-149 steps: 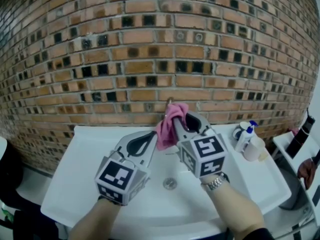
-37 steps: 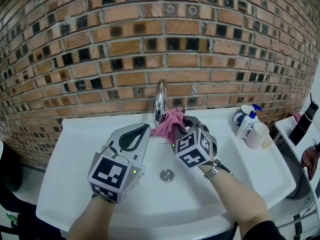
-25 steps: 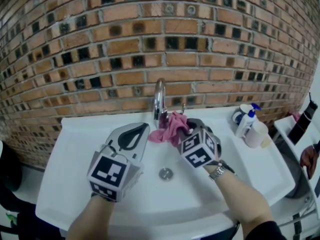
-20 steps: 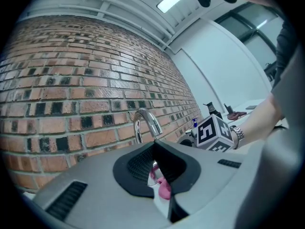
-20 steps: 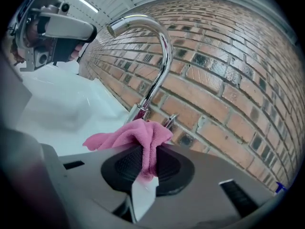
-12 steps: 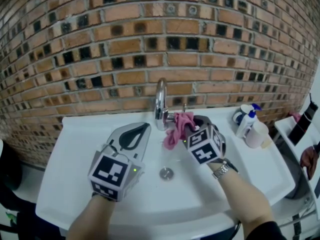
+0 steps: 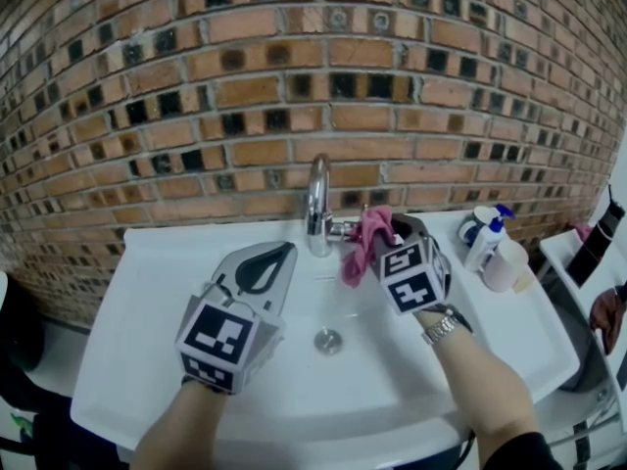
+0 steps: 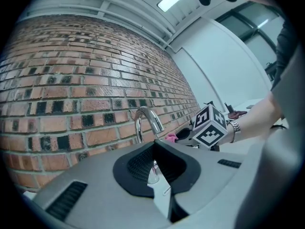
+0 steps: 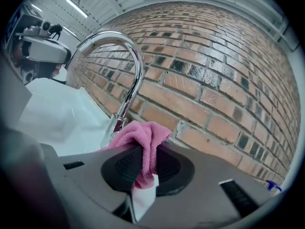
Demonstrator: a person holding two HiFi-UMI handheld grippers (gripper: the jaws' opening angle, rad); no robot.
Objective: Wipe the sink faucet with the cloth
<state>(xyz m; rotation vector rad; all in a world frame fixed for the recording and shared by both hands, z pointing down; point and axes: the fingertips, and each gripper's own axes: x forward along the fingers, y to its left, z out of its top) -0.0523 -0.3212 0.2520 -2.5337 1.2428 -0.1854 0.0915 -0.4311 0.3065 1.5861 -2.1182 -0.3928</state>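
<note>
While held over a white sink, grips a pink cloth in the right tool, pads clamped on a bunched fold, loose end drooping past the tips toward 6 o'clock. Places that cloth just at 3 o'clock of the chrome faucet, level with its base and against the short side stub there; cannot tell whether fabric presses on metal. From the right tool's own camera, puts the faucet arching up at 11 o'clock beyond the cloth.

Holds the left tool clenched tight, nothing between its pads, at 7 o'clock of the faucet, tips aimed at the base yet short of it. Seen along the left tool: spout straight ahead at 12 o'clock.

Round drain at 6 o'clock of the faucet, in the basin. Blue-topped pump bottle and pale cup on the ledge at 3 o'clock of the right tool. Brick wall behind. Wristwatch on the right wrist.
</note>
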